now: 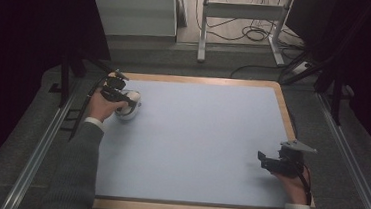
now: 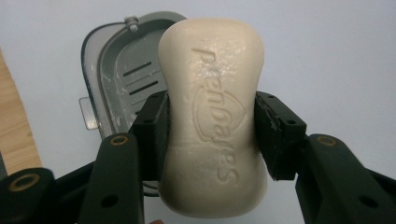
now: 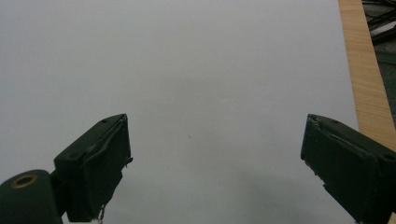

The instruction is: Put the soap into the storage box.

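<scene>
1. High view: my left gripper [image 1: 119, 95] sits at the far left corner of the table [image 1: 201, 136], with my left hand [image 1: 102, 107] behind it and a grey sleeve [image 1: 75, 171] running back to the near edge. A pale soap dish [image 1: 129, 111] lies right under the jaws there. My right gripper [image 1: 269, 161] rests near the right edge, toward the near side, well apart from the left one, with my right hand [image 1: 292, 185] behind it. The table has a light blue top and a wooden rim. Beyond it are the legs of a metal frame [image 1: 240, 23] and loose cables [image 1: 251, 34] on the floor.

2. Left gripper view: my jaws are clamped on a cream bar of soap [image 2: 214, 116], one pad pressing each long side near its middle. The bar's stamped face turns up to the camera. Beneath and to the left of it lies the grey soap dish [image 2: 116, 70], its slotted floor showing, on the blue table [image 2: 327, 51]. I cannot tell whether the soap touches the dish.

3. Right gripper view: my right gripper [image 3: 215, 163] has its jaws spread wide with nothing between them, above bare table [image 3: 187, 70]. The wooden rim [image 3: 364, 70] runs along the right.
</scene>
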`<move>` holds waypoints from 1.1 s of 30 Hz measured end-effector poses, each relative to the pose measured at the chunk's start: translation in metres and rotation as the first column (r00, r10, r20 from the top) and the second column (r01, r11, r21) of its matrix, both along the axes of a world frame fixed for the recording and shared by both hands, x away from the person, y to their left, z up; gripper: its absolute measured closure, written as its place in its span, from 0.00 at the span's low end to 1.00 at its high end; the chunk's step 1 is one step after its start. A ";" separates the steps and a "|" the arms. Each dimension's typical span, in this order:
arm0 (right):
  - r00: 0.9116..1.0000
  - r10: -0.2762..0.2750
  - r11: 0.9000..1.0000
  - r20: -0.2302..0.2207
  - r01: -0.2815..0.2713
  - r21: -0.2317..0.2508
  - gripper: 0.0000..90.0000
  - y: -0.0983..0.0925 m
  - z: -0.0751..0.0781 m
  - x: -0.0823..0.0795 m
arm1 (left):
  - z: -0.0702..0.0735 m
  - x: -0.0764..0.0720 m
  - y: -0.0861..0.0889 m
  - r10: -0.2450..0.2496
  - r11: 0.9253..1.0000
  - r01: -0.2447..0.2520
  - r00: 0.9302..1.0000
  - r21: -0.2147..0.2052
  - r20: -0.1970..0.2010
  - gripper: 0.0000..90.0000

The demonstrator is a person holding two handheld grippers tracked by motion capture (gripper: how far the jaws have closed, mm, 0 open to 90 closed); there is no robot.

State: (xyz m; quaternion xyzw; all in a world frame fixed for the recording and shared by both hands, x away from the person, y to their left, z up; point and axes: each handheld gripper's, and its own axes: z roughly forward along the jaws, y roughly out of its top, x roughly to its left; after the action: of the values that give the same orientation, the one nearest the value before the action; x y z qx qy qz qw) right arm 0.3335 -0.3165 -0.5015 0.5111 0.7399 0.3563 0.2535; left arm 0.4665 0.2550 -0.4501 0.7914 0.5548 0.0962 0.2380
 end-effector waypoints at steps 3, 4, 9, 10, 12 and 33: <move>1.000 -0.001 1.000 0.000 0.001 -0.003 0.09 0.000 0.000 0.000 | -0.002 0.001 0.001 0.011 1.000 -0.011 1.000 0.010 -0.001 0.55; 1.000 0.000 1.000 0.000 0.000 -0.004 0.09 0.000 0.000 0.000 | -0.003 0.002 0.002 0.015 1.000 -0.015 1.000 0.008 -0.001 0.55; 1.000 -0.002 1.000 0.001 0.002 -0.003 0.09 0.000 0.000 0.000 | -0.009 0.005 0.004 0.035 0.999 -0.035 0.999 0.011 -0.008 0.55; 1.000 -0.001 1.000 0.000 0.001 -0.002 0.09 0.000 0.000 0.000 | -0.011 0.006 0.004 0.040 0.999 -0.040 0.999 0.011 -0.012 0.55; 1.000 -0.003 1.000 0.001 0.003 -0.002 0.09 -0.001 0.000 0.000 | -0.015 0.007 0.005 0.042 0.999 -0.042 0.999 0.020 -0.013 0.55; 1.000 0.000 1.000 -0.002 0.000 -0.008 0.09 0.001 -0.001 0.000 | -0.003 -0.005 -0.004 0.037 0.999 -0.035 0.996 -0.032 0.075 0.42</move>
State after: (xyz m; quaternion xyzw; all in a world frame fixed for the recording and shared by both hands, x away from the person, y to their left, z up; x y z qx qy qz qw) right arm 0.3333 -0.3153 -0.5023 0.5106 0.7415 0.3529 0.2547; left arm 0.4619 0.2508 -0.4526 0.7732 0.5610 0.1218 0.2694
